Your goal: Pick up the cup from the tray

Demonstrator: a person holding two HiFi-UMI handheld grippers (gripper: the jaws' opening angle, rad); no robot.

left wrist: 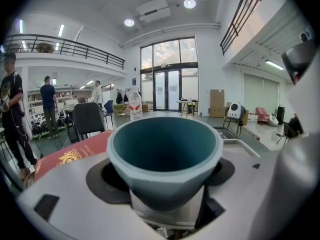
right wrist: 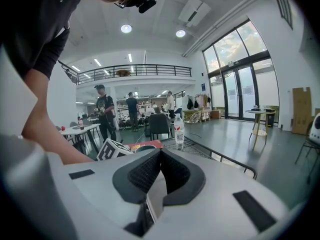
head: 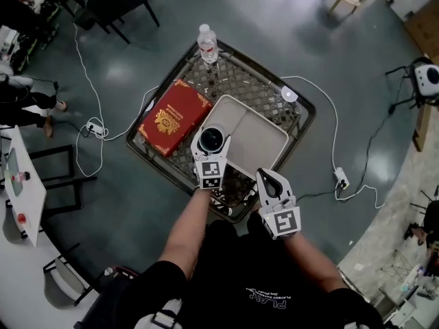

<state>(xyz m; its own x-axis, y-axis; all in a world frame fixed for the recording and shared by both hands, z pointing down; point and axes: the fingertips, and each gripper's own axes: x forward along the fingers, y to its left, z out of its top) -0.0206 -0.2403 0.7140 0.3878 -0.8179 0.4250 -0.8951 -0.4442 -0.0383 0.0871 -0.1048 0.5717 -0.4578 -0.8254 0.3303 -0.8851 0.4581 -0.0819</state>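
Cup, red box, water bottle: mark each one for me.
cup (head: 211, 139): head view, on its dark inside.
red box (head: 175, 117): head view, middle of the lid.
water bottle (head: 208, 44): head view, on the body below the cap.

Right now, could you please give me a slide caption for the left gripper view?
Teal cup standing between the left gripper's jaws, with a red book and a water bottle behind.

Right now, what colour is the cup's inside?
The cup is teal inside; left gripper view.
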